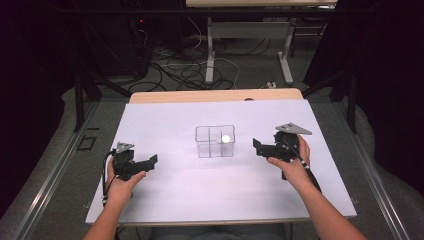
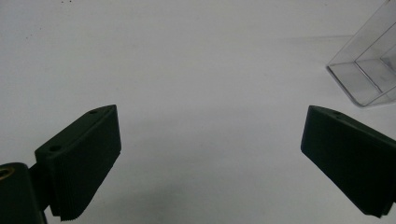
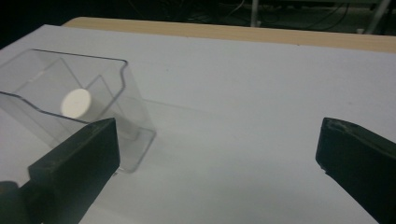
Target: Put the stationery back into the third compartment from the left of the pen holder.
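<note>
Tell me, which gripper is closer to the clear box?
The right gripper. Its open jaws sit just beside the box, on the side where the white disc is. The left gripper rests farther off, lower on the table.

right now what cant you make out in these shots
- White disc, high view: too small to tell what it is, or whether it rests on the floor of the clear box or sits higher.
- Clear box, left gripper view: cut off by the right edge, disc out of frame.
- Box's near corner, right gripper view: hidden behind the gripper's left jaw.
- Floor cables, high view: dark, tangled, untraceable.
</note>
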The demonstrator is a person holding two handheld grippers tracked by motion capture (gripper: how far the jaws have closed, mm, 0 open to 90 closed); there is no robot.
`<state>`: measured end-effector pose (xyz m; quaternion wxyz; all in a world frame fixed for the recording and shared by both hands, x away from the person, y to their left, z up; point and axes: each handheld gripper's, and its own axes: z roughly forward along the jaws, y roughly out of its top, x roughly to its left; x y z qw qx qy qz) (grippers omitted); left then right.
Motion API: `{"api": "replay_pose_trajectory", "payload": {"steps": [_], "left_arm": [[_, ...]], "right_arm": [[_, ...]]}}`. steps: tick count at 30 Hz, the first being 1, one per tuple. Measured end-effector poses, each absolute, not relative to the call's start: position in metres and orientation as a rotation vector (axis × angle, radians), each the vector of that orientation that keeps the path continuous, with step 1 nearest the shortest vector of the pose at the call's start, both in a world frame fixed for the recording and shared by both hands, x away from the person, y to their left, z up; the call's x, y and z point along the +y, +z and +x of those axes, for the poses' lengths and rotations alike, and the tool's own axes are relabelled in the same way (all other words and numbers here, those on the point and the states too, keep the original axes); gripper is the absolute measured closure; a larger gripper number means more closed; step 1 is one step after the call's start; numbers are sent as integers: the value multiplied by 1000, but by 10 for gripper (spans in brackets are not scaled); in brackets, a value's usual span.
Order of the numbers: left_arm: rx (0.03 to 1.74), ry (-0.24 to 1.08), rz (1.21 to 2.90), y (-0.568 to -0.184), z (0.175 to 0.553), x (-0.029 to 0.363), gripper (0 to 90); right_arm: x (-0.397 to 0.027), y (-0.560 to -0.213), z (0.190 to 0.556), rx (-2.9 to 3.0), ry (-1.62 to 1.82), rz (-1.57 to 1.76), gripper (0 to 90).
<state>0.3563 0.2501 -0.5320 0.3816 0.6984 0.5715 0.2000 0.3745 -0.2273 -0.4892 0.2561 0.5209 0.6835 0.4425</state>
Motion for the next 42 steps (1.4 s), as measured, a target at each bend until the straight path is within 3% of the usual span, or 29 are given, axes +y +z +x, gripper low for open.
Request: {"api": "replay_pose_trajectory", "payload": {"steps": [18,42], "left_arm": [[1458,519,1775,-531,356,251,52],[1460,512,1772,-532,357,251,52]], "right_arm": [[-279,-513,383,1764,1086,1551,0],[-293,-537,390,1773,1053,1626,0]]}}
